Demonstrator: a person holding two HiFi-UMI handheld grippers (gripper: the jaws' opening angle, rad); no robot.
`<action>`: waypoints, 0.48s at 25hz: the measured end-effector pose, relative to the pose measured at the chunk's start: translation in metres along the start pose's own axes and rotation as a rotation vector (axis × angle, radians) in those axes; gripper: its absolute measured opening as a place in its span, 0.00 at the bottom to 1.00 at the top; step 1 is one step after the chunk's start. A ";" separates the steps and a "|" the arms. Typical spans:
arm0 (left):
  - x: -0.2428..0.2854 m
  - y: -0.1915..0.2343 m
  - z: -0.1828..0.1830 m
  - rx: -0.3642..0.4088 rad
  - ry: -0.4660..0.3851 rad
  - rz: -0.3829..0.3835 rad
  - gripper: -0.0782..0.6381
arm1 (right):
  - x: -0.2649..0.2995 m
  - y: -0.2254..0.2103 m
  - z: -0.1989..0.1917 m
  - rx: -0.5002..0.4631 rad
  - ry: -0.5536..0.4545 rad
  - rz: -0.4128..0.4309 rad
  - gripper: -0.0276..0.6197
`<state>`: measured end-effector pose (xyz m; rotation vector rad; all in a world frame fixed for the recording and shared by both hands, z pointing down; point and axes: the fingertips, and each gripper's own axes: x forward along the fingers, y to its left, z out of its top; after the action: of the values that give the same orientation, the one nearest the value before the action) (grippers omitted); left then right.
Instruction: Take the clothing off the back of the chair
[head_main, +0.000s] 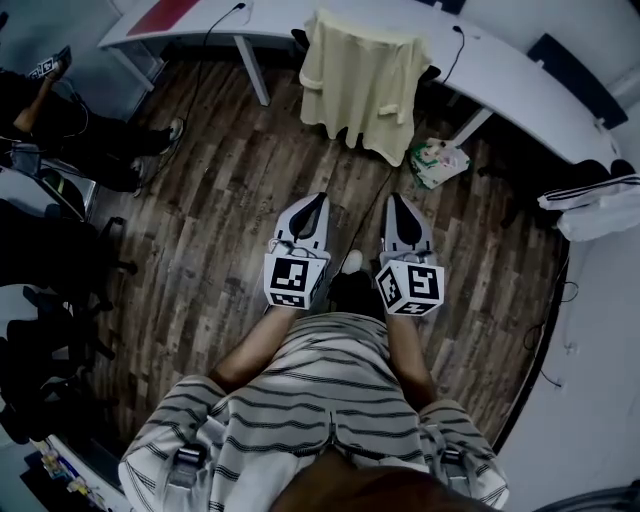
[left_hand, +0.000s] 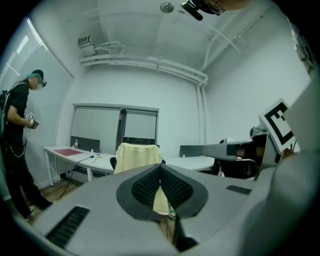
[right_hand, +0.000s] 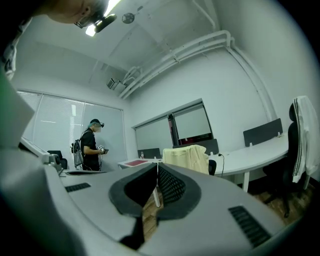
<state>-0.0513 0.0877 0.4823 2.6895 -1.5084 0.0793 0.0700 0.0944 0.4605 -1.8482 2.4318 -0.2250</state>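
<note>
The left tongs (head_main: 316, 200) and right tongs (head_main: 396, 200) are both clenched shut, empty, held level side by side. Well ahead of them across the wooden floor (head_main: 230, 170), the pale yellow clothing (head_main: 362, 85) hangs over the chair (head_main: 298, 40) back, at the white desk (head_main: 520, 80).

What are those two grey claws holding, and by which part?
Nothing. The left gripper and right gripper are both shut and empty; the pale yellow garment hangs on the chair back ahead, untouched.
</note>
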 end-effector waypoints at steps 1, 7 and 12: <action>0.009 0.003 0.000 0.002 0.002 0.005 0.14 | 0.008 -0.005 0.001 0.002 -0.001 0.004 0.07; 0.072 0.017 0.018 0.027 -0.012 0.026 0.14 | 0.065 -0.043 0.020 -0.002 -0.021 0.018 0.07; 0.126 0.036 0.032 0.026 0.000 0.058 0.14 | 0.118 -0.074 0.034 0.011 -0.004 0.029 0.07</action>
<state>-0.0156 -0.0401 0.4599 2.6650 -1.5970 0.1026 0.1134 -0.0408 0.4424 -1.8060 2.4476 -0.2314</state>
